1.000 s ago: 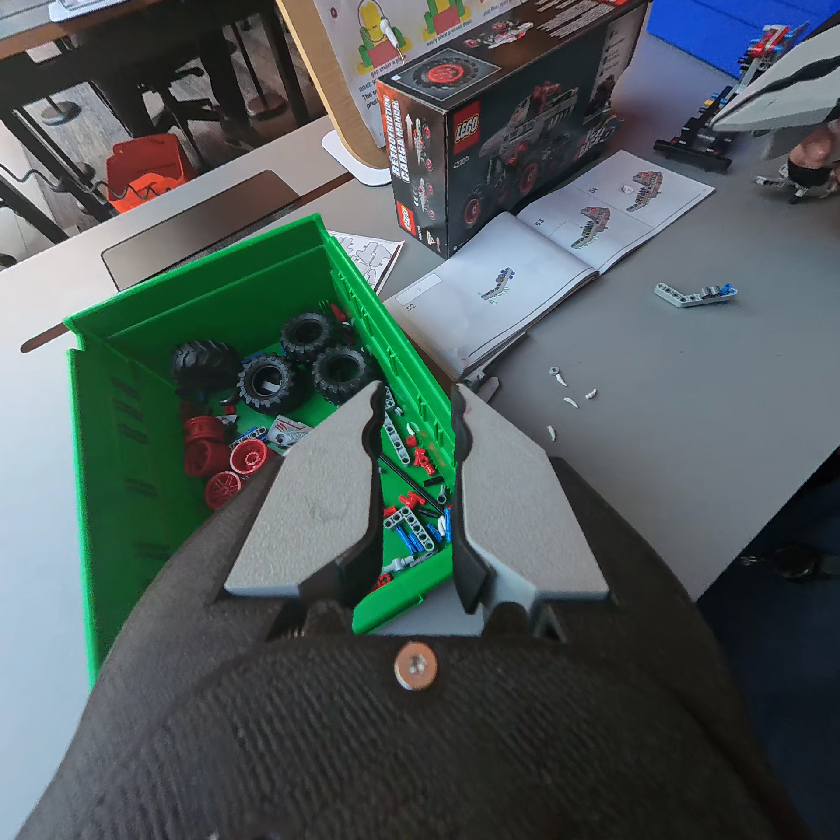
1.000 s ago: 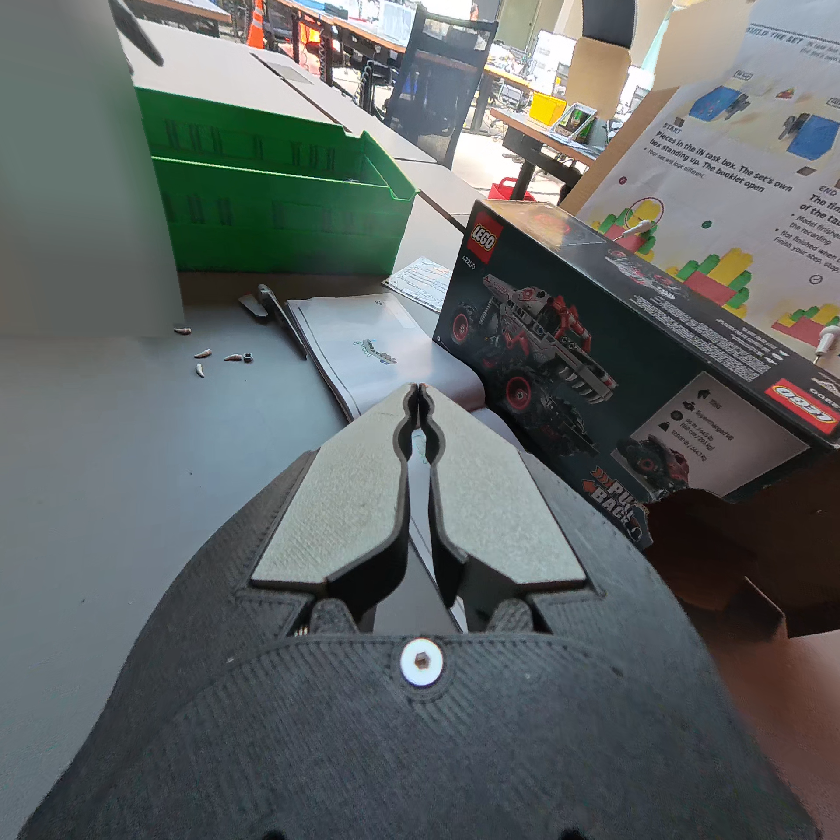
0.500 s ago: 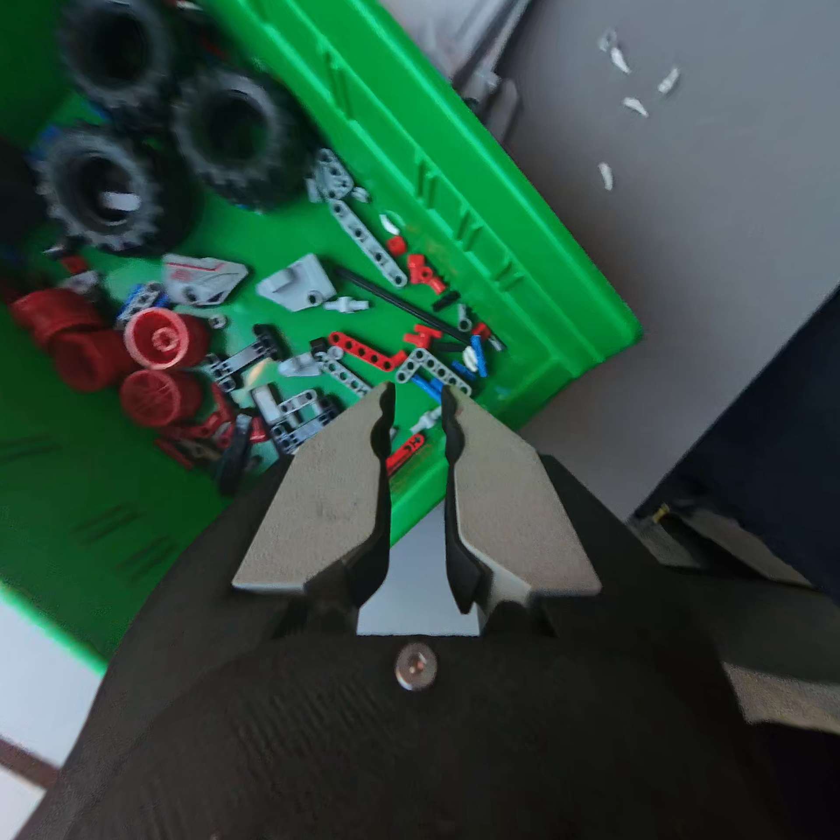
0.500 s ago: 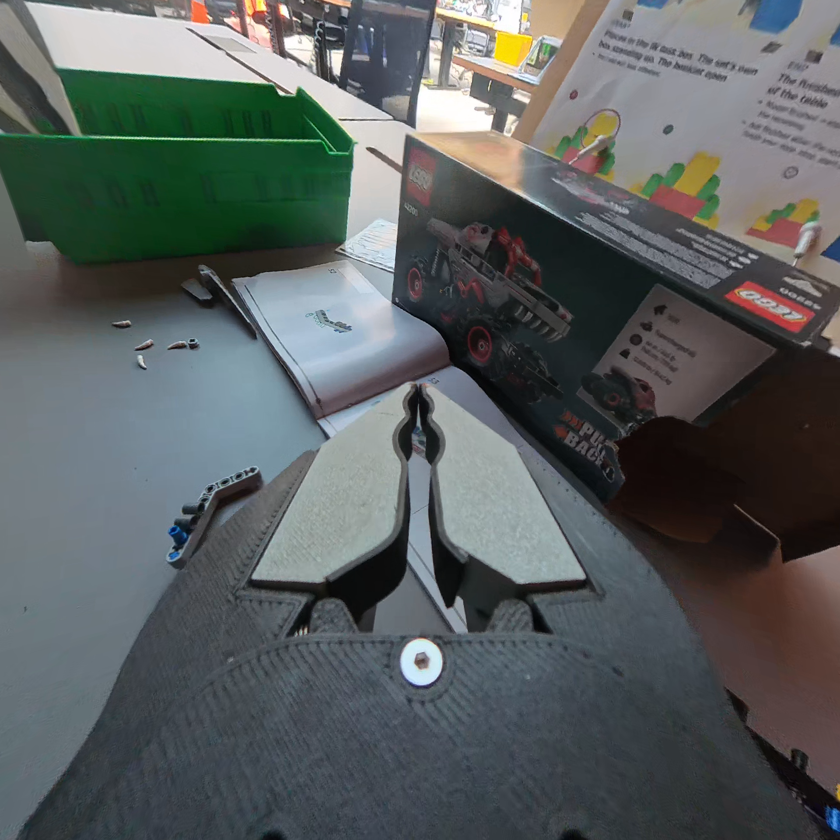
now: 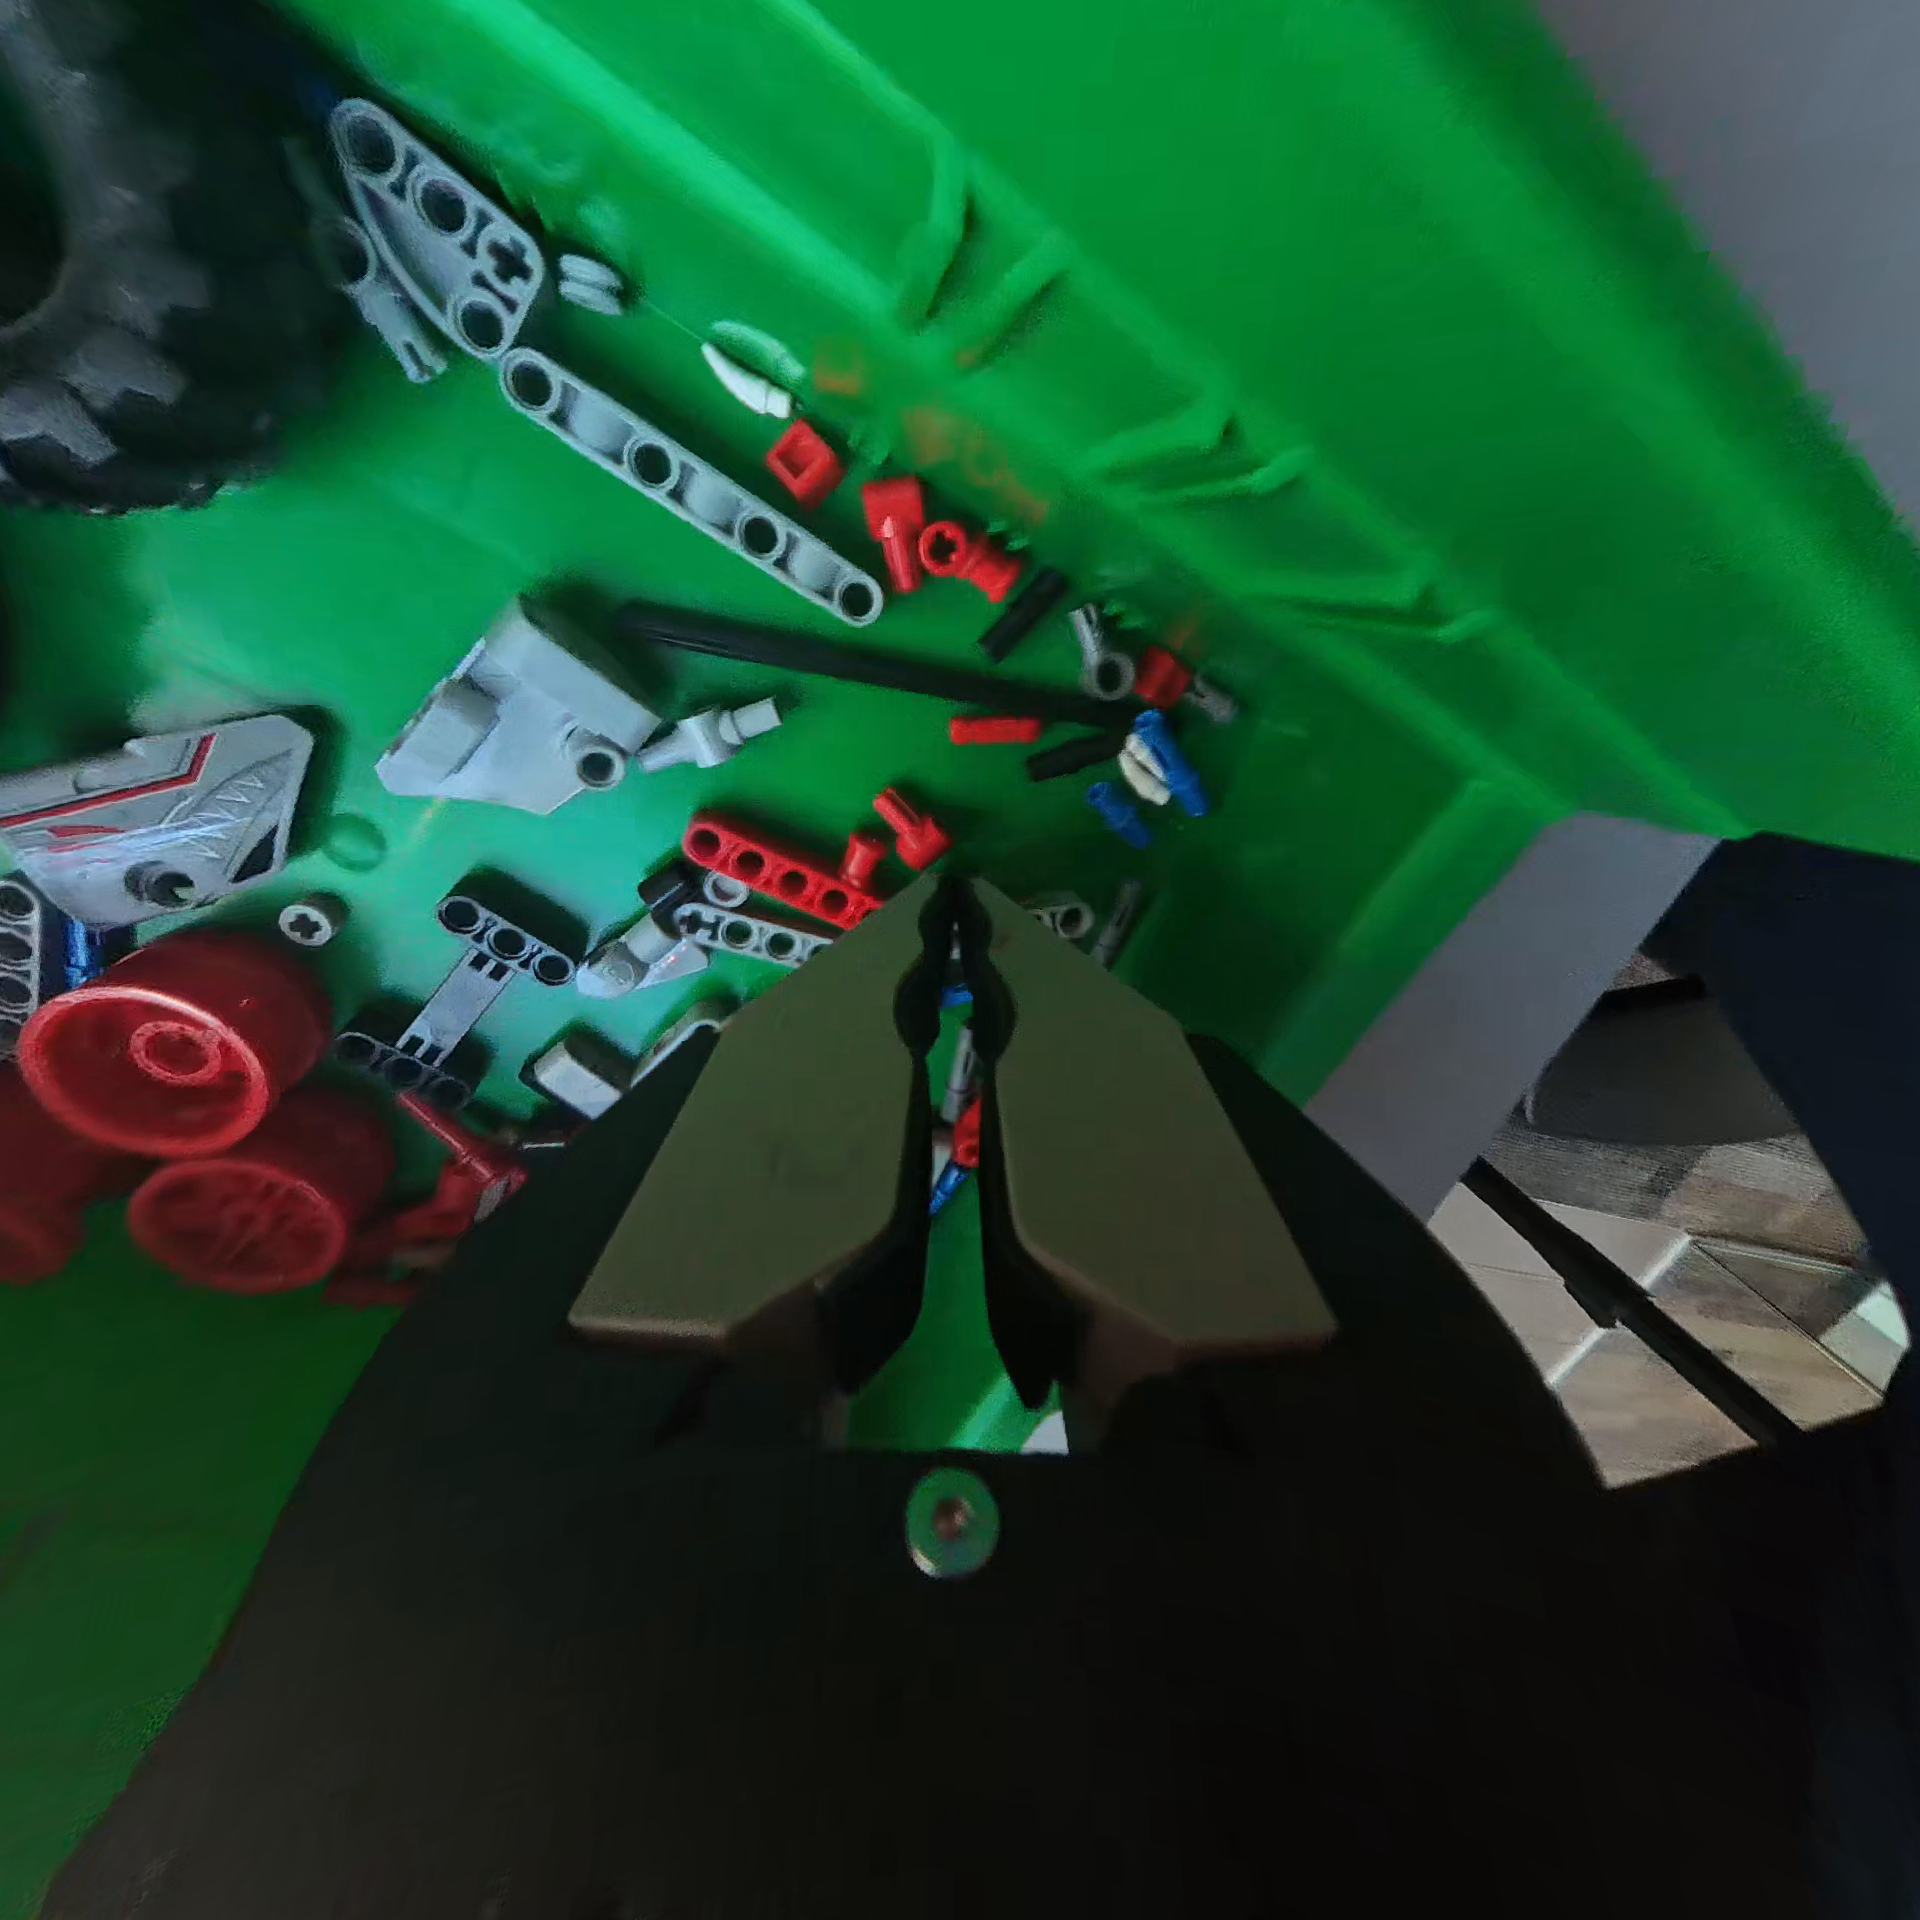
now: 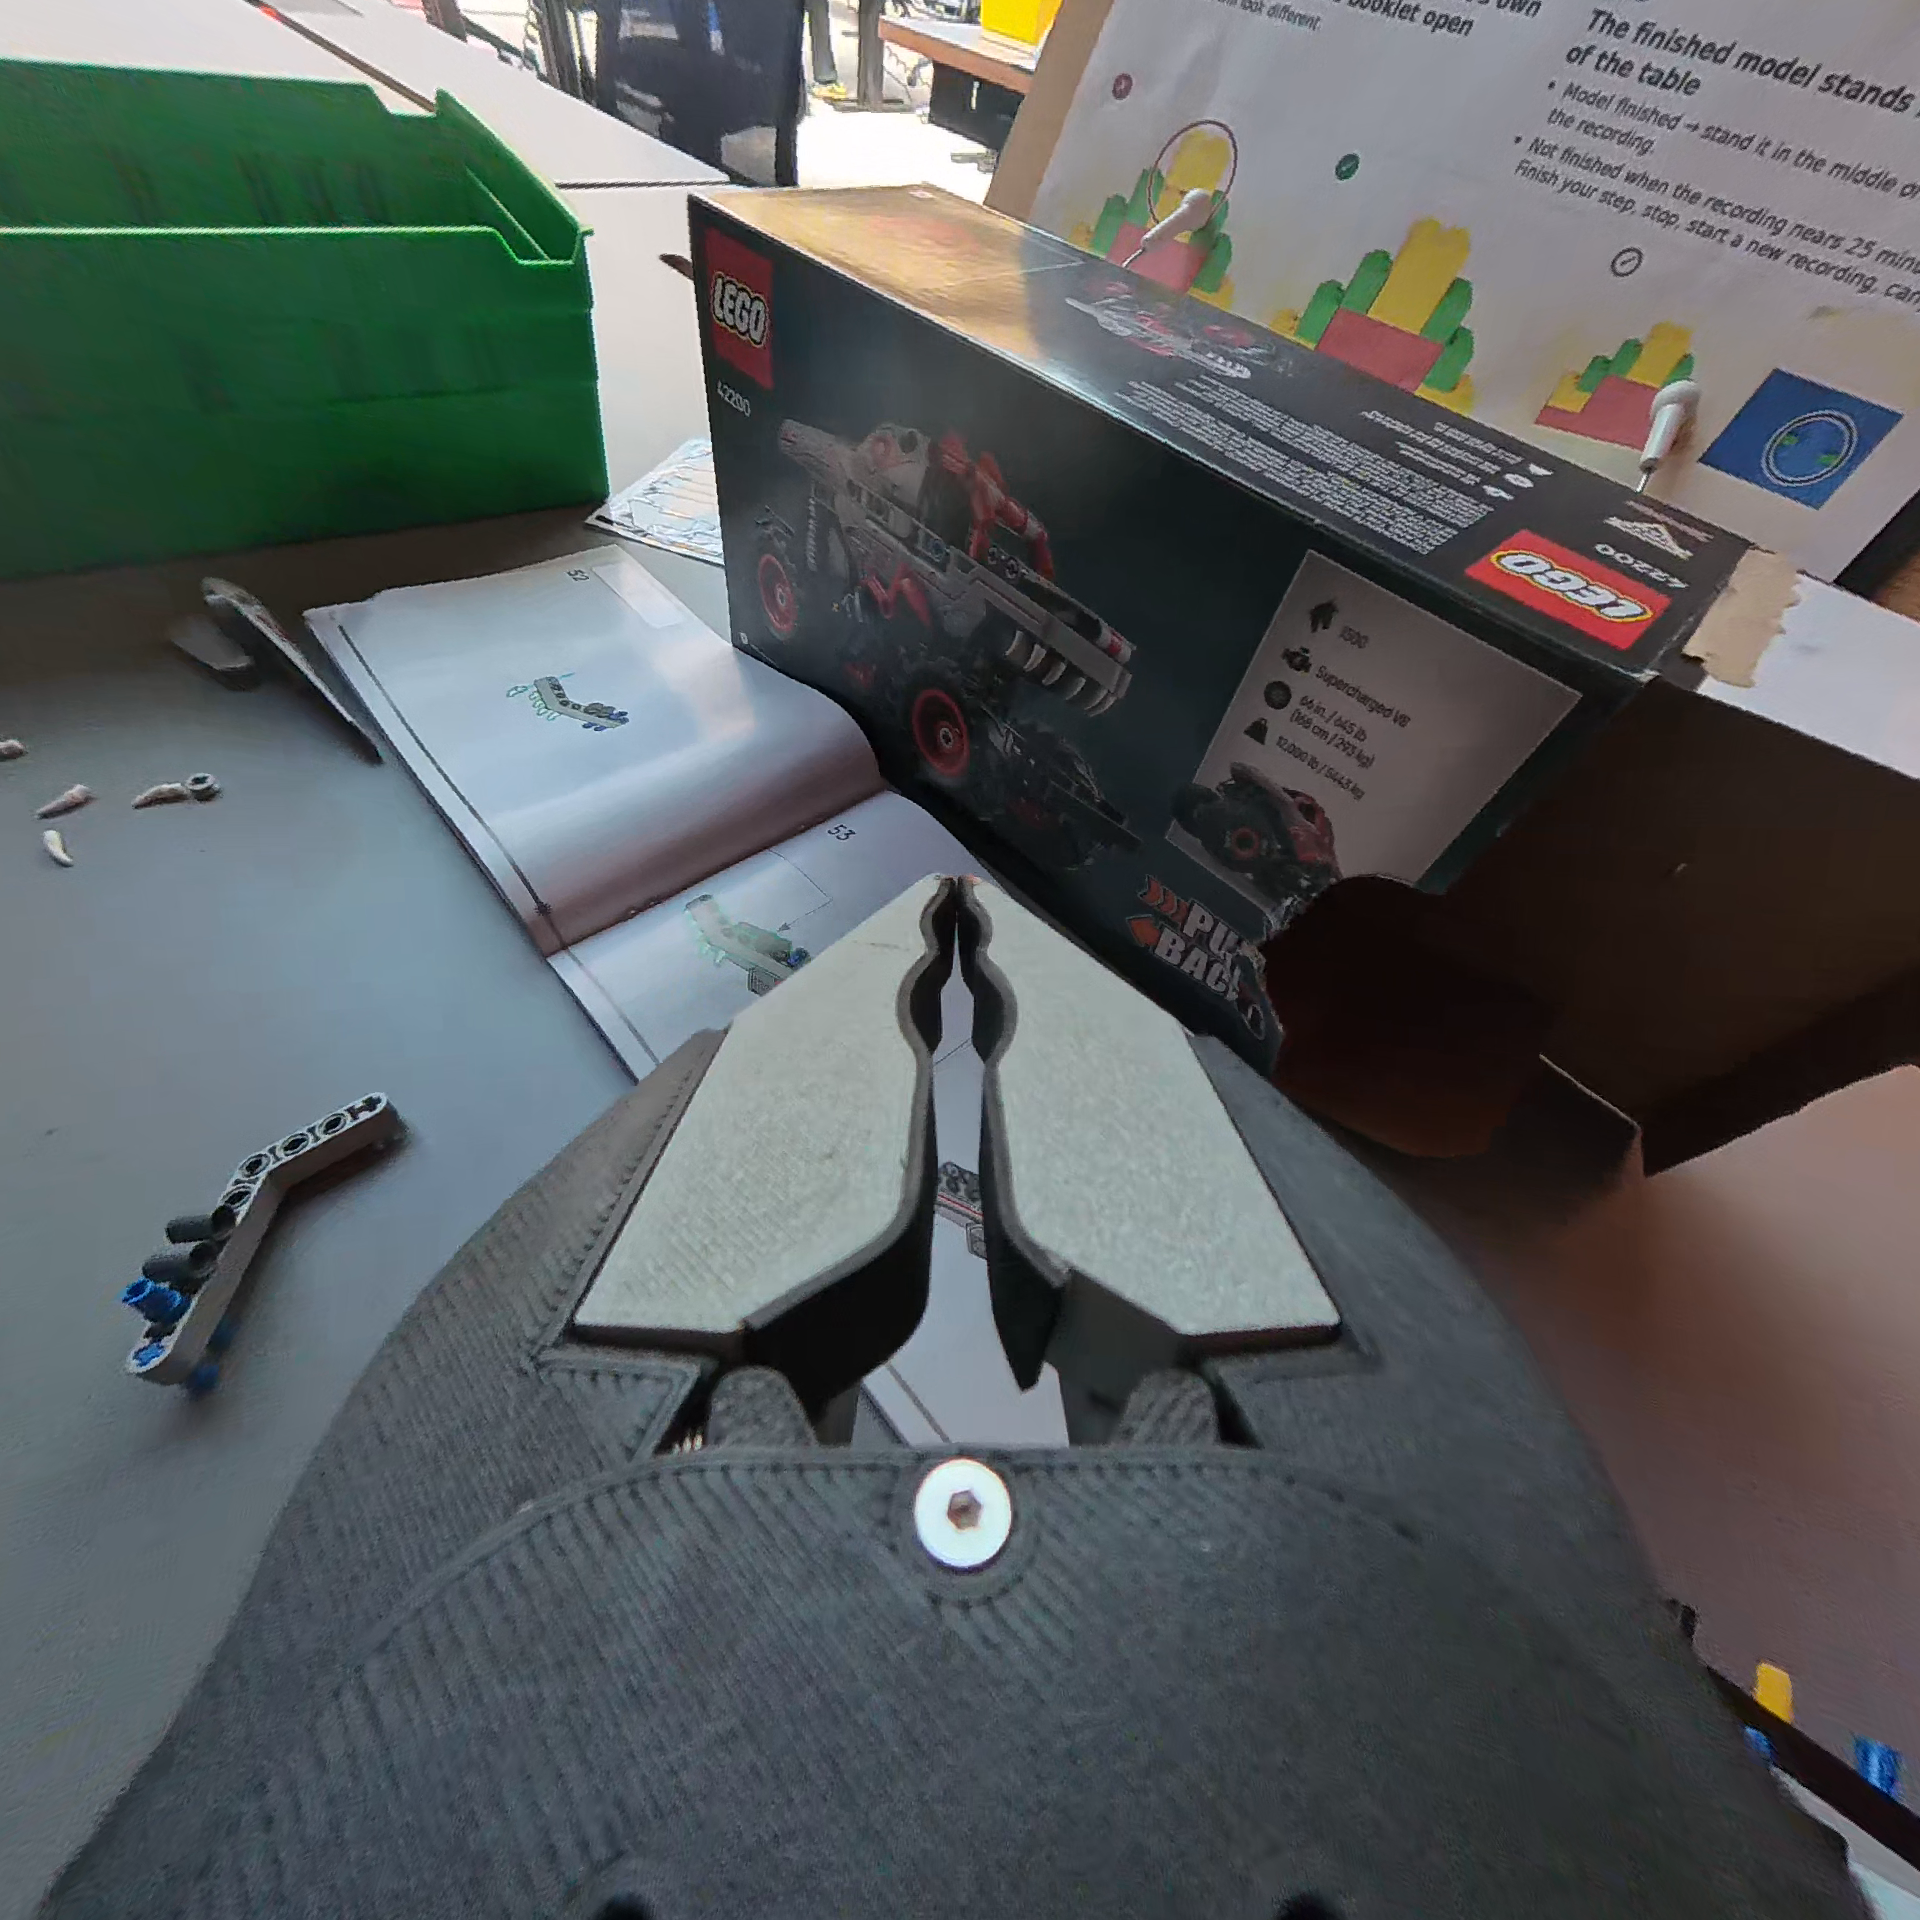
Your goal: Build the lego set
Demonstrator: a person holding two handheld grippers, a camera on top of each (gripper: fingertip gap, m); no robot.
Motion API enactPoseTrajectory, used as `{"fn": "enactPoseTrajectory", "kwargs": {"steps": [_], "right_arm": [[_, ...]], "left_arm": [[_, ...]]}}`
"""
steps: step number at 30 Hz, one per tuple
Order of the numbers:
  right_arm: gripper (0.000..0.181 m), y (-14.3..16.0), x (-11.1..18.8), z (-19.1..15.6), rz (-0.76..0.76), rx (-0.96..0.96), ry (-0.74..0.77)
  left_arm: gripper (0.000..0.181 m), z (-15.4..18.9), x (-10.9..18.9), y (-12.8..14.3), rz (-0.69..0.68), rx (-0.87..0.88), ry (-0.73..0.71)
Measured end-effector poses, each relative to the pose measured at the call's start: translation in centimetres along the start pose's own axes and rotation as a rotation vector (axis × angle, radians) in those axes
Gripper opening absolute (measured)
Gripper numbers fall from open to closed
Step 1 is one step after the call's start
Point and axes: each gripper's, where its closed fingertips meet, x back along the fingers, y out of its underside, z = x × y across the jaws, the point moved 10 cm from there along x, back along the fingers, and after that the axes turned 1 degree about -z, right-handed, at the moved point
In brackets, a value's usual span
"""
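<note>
Left wrist view: looks down into the green bin (image 5: 1195,260), close up and partly blurred. Loose parts lie on its floor: a long grey beam (image 5: 691,488), a black axle (image 5: 862,660), a red beam (image 5: 779,868), red wheel hubs (image 5: 166,1049), a black tyre (image 5: 114,312) at the upper left, a grey printed panel (image 5: 145,805), and small red, blue and black pins toward the bin's corner. None of these contents show in the right wrist view, which sees only the outer wall of the bin (image 6: 291,343) from the side.

Right wrist view only: the grey table (image 6: 260,987), the open instruction booklet (image 6: 613,717), the set's box (image 6: 1143,582) standing just behind the booklet, a poster board (image 6: 1507,208) behind the box, a bent grey beam with blue and black pins (image 6: 249,1216) lying on the table to the left, and a few small white tooth-like pieces (image 6: 68,800) near the bin. A dark flat tool (image 6: 249,644) lies just beside the booklet's left edge.

Left gripper (image 5: 948,904): tips drawn together, only a sliver of gap visible lower down. It hangs over the parts in the bin, with the tips at the end of the red beam. Cannot tell whether a small piece is pinched between them.

Right gripper (image 6: 954,896): clenched, tips meeting, nothing between them. It hovers above the booklet's right-hand page, pointing toward the box.
</note>
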Motion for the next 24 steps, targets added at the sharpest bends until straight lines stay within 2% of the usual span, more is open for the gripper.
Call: {"fn": "enactPoseTrajectory", "kwargs": {"steps": [1,4,8,11,16,17,20,23,24], "right_arm": [[0.000,0.1,-0.1,0.1,-0.006,-0.001,0.001],[0.000,0.3,-0.3,0.2,-0.020,-0.002,-0.005],[0.000,0.3,-0.3,0.1,-0.024,0.008,-0.015],[0.000,0.2,-0.1,0.1,-0.014,0.011,-0.016],[0.000,0.1,0.3,0.2,0.001,0.003,-0.020],[0.000,0.2,0.3,0.2,0.000,0.000,-0.023],[0.000,0.2,0.2,0.1,-0.007,0.002,-0.028],[0.000,0.2,0.1,0.0,-0.011,0.007,-0.030],[0.000,0.2,0.1,0.0,-0.012,0.009,-0.029]], "left_arm": [[0.000,0.1,0.1,0.0,0.023,-0.010,0.022],[0.000,1.4,0.1,-0.8,0.106,-0.050,0.156],[0.000,2.2,-0.6,-1.7,0.054,-0.112,0.123],[0.000,2.1,-0.7,-2.0,0.024,-0.090,0.134],[0.000,1.3,0.0,-1.2,-0.055,-0.059,-0.030],[0.000,1.4,0.1,-1.2,-0.031,-0.061,-0.011],[0.000,2.6,0.2,-1.9,0.067,-0.082,0.171],[0.008,2.7,-0.3,-2.3,0.046,-0.111,0.157],[0.000,2.7,-0.6,-2.4,0.032,-0.120,0.170]]}}
